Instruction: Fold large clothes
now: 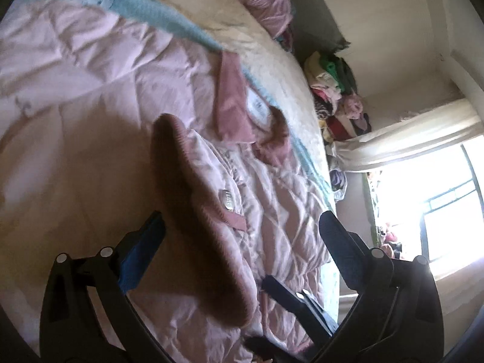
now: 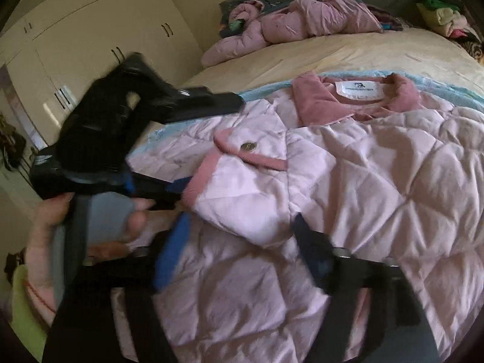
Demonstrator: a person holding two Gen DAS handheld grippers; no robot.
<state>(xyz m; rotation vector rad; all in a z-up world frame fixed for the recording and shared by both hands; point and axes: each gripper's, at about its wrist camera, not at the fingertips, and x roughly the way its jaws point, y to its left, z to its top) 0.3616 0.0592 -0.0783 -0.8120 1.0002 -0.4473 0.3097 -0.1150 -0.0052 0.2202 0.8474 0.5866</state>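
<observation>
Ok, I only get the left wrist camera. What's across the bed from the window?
Observer: A cream wardrobe with dark handles.
Operator: Is my right tool holding anything?
Observer: No. The right tool is open over the pink quilted jacket.
Operator: What's holding the left tool?
Observer: A bare hand grips the grey handle of the left tool.
</observation>
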